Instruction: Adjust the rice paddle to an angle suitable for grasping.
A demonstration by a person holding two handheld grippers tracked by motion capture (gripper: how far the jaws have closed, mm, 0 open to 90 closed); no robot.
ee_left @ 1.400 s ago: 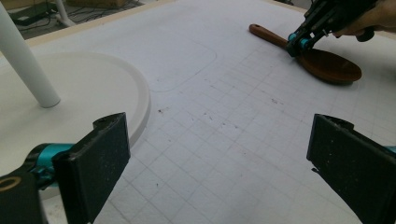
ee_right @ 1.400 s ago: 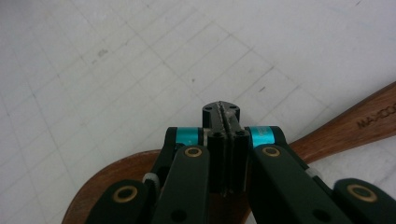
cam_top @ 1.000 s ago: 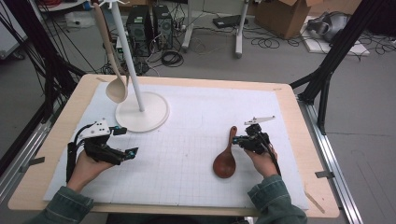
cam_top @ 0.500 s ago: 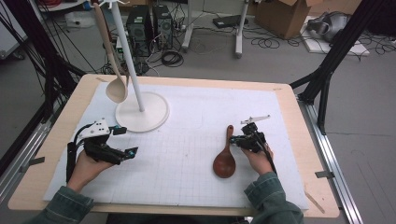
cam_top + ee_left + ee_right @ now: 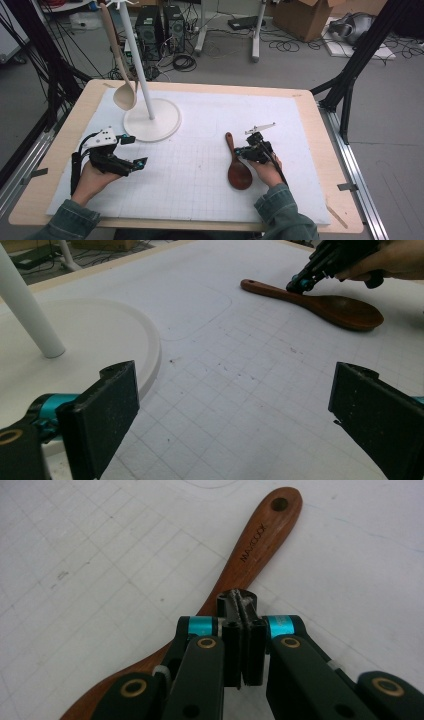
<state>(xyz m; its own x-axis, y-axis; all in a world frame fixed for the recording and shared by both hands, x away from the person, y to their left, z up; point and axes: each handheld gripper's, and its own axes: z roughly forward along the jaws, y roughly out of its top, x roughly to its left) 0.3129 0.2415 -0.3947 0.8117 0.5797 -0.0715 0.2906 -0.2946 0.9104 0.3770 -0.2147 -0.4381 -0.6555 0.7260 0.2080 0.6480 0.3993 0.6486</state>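
**Two grippers, one dark spoon on the mat**

Two grippers work over the white gridded mat (image 5: 200, 165) on the counter (image 5: 320, 150) in the high view. The left gripper (image 5: 131, 152) sits in the person's left hand near the round base of the white stand (image 5: 152, 120), from which a pale wooden spoon (image 5: 120, 75) hangs. The right gripper (image 5: 245, 150) is at the handle of the dark wooden spoon (image 5: 237, 167), which lies flat on the mat right of centre, bowl towards the person.

In the left gripper view, its black jaws stand wide apart with nothing between them, above bare mat beside the stand's base. Farther off, the dark spoon lies flat and the right gripper's tip comes down onto its handle.

In the right gripper view, the jaws are pressed together, pad against pad, holding nothing. Their tip lies over the middle of the spoon's handle; whether it touches the wood I cannot tell. The handle runs up to a hanging hole at its end.
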